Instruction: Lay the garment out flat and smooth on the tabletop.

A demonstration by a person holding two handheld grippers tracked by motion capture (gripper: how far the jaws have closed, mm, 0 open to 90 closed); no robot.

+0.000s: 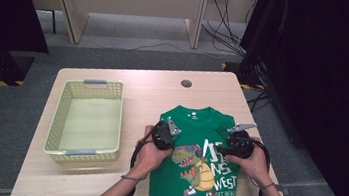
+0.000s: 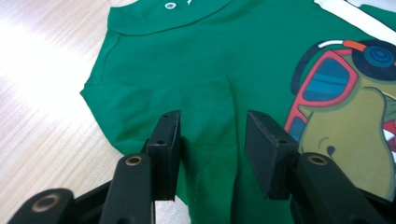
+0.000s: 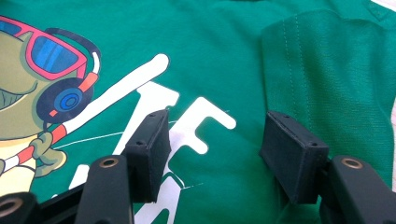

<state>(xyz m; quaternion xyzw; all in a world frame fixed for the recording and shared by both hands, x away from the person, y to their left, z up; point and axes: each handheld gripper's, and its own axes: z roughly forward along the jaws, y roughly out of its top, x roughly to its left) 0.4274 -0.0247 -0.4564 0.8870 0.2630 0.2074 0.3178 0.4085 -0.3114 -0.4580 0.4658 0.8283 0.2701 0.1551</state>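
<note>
A green T-shirt lies flat, print up, on the near right part of the tabletop, right of an empty basket. The work looks like the start of a fold. The left gripper hovers at the shirt's left sleeve, fingers partly apart astride a small ridge of cloth, not yet pinching; the right gripper waits over the lettering, fingers likewise apart, holding nothing. Next, each must close on fabric. The shirt's hem runs off the near edge.
</note>
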